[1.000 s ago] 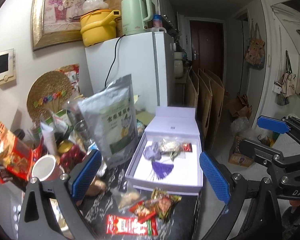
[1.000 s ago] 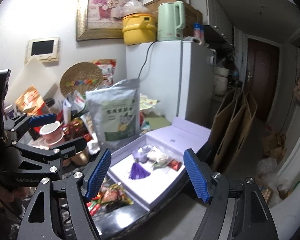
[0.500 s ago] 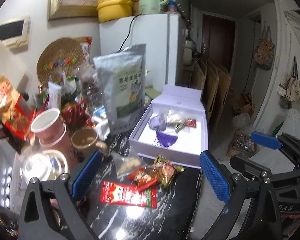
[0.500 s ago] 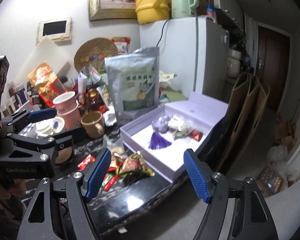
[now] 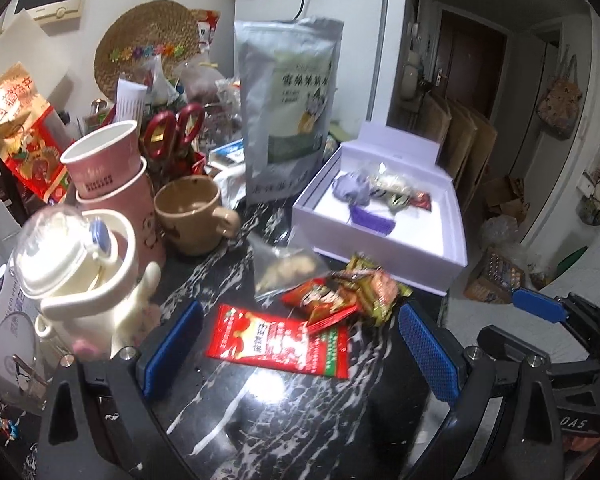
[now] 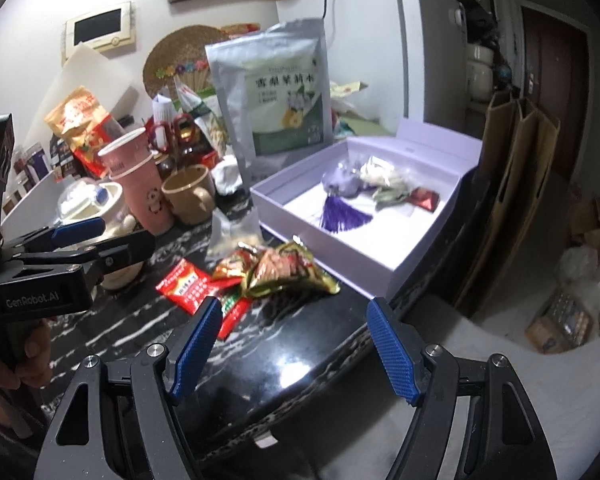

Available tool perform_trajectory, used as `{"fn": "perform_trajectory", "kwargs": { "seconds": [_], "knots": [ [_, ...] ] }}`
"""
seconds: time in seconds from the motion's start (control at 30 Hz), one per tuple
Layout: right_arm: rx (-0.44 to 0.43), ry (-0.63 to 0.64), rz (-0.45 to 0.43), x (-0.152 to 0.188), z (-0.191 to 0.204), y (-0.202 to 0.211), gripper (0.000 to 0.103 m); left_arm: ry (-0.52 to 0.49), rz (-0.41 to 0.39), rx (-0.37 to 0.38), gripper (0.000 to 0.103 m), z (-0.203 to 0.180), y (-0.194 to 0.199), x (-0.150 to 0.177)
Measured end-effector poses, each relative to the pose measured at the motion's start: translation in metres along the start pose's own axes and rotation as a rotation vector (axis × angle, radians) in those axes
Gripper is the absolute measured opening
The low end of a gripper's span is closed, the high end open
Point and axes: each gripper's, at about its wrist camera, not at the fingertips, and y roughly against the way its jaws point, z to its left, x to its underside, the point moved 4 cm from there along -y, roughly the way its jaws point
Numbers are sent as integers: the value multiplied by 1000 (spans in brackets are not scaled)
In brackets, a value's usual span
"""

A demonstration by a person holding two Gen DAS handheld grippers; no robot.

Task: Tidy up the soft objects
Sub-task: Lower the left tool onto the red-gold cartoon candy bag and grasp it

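A flat red snack packet [image 5: 278, 344] lies on the black marble table, partly under a heap of crinkled snack wrappers [image 5: 348, 292]. A clear bag [image 5: 284, 268] rests just behind them. Further back stands an open lavender box [image 5: 380, 256] holding a purple tassel sachet [image 5: 364, 200] and a few wrapped sweets. My left gripper [image 5: 300, 320] hovers open over the red packet, touching nothing. My right gripper [image 6: 294, 312] is open above the table's front edge, just short of the wrapper heap [image 6: 284, 268]. The box [image 6: 328, 248] and tassel [image 6: 342, 212] lie beyond it.
A tall silver pouch [image 5: 288, 108] stands behind the box. A brown mug [image 5: 192, 212], stacked pink cups [image 5: 104, 160] and a white lidded pot [image 5: 80, 264] crowd the left side. A white fridge [image 6: 380, 40] is at the back, and paper bags [image 6: 512, 184] stand on the floor to the right.
Both grippers have sunk toward the table and tipped downward, so the snack packets now lie close under the fingers. The jaws have kept the same width.
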Motion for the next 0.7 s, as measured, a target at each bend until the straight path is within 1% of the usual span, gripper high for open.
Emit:
{"fn": "perform_trajectory", "kwargs": {
  "seconds": [0.13, 0.27, 0.4, 0.7],
  "knots": [
    [6, 0, 28, 9, -1, -14, 76, 22, 29, 19, 100, 7, -15, 6],
    [9, -15, 54, 16, -7, -27, 76, 29, 52, 3, 100, 10, -31, 10],
    [32, -21, 72, 22, -12, -38, 76, 50, 93, 29, 100, 11, -50, 15],
    [34, -34, 115, 28, -25, -60, 76, 72, 136, 10, 100, 10, -88, 7]
  ]
}}
